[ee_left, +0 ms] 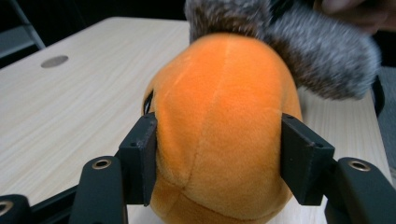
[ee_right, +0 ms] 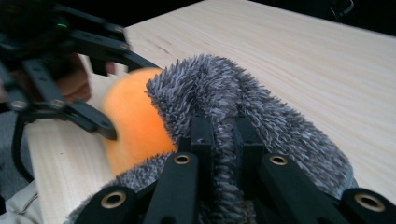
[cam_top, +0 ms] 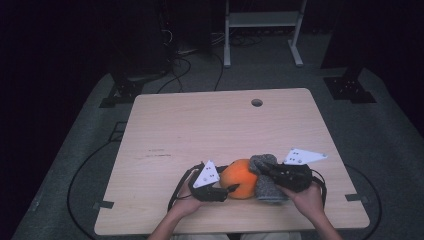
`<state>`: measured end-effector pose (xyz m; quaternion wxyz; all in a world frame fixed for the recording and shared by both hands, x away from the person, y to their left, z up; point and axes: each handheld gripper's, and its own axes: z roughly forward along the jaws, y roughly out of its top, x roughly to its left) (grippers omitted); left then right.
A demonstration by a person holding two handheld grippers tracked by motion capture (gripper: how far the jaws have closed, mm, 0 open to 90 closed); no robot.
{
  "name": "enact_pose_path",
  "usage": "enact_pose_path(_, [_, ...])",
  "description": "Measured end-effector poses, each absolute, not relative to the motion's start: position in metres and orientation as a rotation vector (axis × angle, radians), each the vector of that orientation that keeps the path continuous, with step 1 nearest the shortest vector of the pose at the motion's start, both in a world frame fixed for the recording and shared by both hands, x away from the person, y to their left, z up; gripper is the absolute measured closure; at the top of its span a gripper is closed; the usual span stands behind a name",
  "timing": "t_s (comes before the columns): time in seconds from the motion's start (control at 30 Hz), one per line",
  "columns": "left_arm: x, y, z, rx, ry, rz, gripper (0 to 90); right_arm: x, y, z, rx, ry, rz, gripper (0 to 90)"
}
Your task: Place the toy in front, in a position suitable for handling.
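Left hand-held gripper (cam_top: pixel 231 189): at the left of the orange plush toy (cam_top: pixel 241 178), jaws partly open and set on either side of its rounded body; pads at the fabric's flanks in the left gripper view, seemingly just touching (a firm squeeze cannot be told).
Orange plush toy (ee_left: pixel 224 126): resting on the surface (cam_top: pixel 200 130) near the front edge, between the two tools, straight ahead of the left jaws, far end tucked into the grey fuzzy sock (cam_top: pixel 265 175).
Grey fuzzy sock (ee_right: pixel 243 107): draped over the toy's right end, long axis running roughly front to back on the surface.
Right hand-held gripper (ee_right: pixel 223 135): jaws pinched nearly together on a fold of the sock.
Key relation: toy lies left of the sock's opening, so the left side is nearer the toy, the right nearer the sock.
Likely next move: pushing toy and sock together along that left-right line.
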<state>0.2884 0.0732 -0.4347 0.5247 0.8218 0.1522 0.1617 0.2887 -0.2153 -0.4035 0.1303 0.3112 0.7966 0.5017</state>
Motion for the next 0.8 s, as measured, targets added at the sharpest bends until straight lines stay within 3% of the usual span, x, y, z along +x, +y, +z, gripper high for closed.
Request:
enact_pose_path(0.2, [0.284,0.066,-0.429,1.948,0.366,0.435,38.7,0.275,-0.21,-0.387,0.822,2.306,1.622,81.0])
enact_pose_path(0.43, [0.281,0.078,-0.416,1.889,0.387,0.437,39.1,0.289,-0.212,-0.404,0.931,2.311,1.459,81.0])
enact_pose_path(0.63, [0.282,0.077,-0.415,1.899,0.386,0.435,38.8,0.276,-0.198,-0.389,0.828,2.27,1.514,81.0])
enact_pose_path(0.7, [0.284,0.077,-0.419,1.923,0.381,0.408,34.4,0.282,-0.2,-0.397,0.86,2.303,1.5,81.0])
enact_pose_path(0.8, [0.291,0.082,-0.422,1.911,0.392,0.323,19.3,0.288,-0.204,-0.413,0.909,2.332,1.507,81.0])
